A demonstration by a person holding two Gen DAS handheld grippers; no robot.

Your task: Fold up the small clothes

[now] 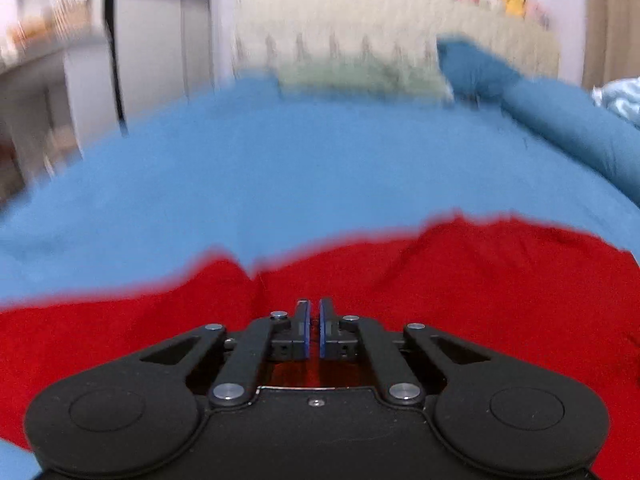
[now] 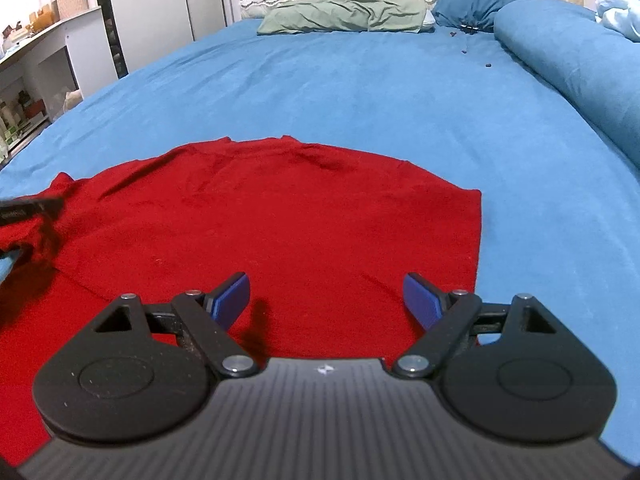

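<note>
We've got the red garment (image 2: 272,224) spread flat on the blue sheet (image 2: 360,88), near edge of the bed. Our left gripper (image 1: 314,312) is clenched, pads nearly touching; can't tell if any cloth is pinched. It hangs over the garment's left part, view blurred. Our right gripper (image 2: 327,294) is released, jaws wide, nothing between them, over the garment's near right side. Green pillow (image 2: 344,14) at the headboard.

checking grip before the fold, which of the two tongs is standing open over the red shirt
The right tongs: their blue pads stand wide apart above the red shirt, nothing between them. The left tongs have their pads nearly together.
</note>
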